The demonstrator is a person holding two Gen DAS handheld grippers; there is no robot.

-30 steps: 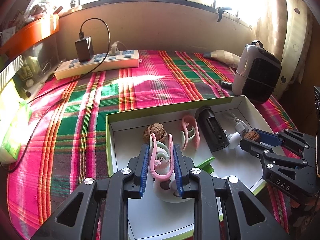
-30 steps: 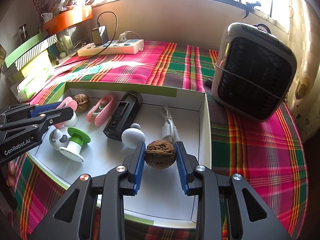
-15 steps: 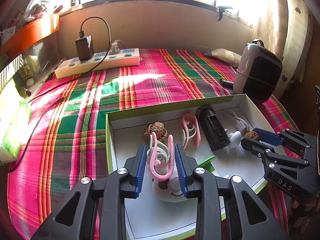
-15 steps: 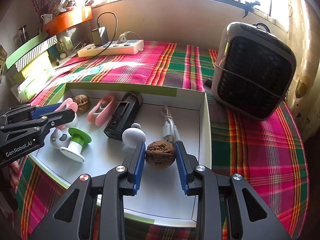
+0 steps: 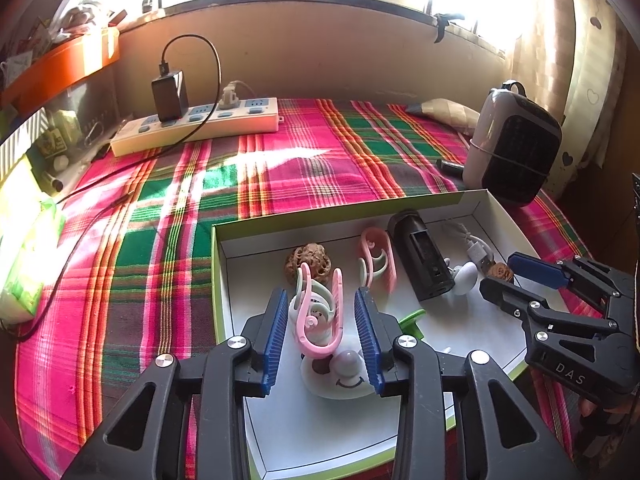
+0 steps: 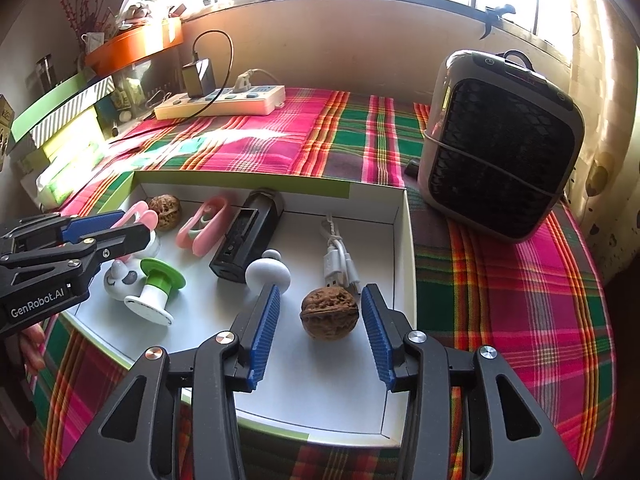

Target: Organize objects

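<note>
While its jaws are opening, the left hand-held gripper (image 5: 322,334) stands astride a pink clip (image 5: 320,312), its blue pads clear of the clip on both sides; the clip rests against a small white toy (image 5: 340,376) on the floor of a shallow white box (image 5: 218,280). Likewise opening, the right hand-held gripper (image 6: 320,332) has a walnut (image 6: 329,317) lying free between its pads, touching neither, near the box's right wall. Just beyond the walnut lie a white cable (image 6: 338,262) and a white knob (image 6: 267,273). Farther in sit a green-and-white spool (image 6: 158,292), a black rectangular device (image 6: 248,246), a second pink clip (image 6: 204,224) and a second walnut (image 6: 165,207) by the far wall. The box sits on a counter covered by a plaid cloth (image 6: 320,136). Beside the box stands a dark-grilled fan heater (image 6: 500,160); at the back wall lies a power strip (image 5: 196,126).
</note>
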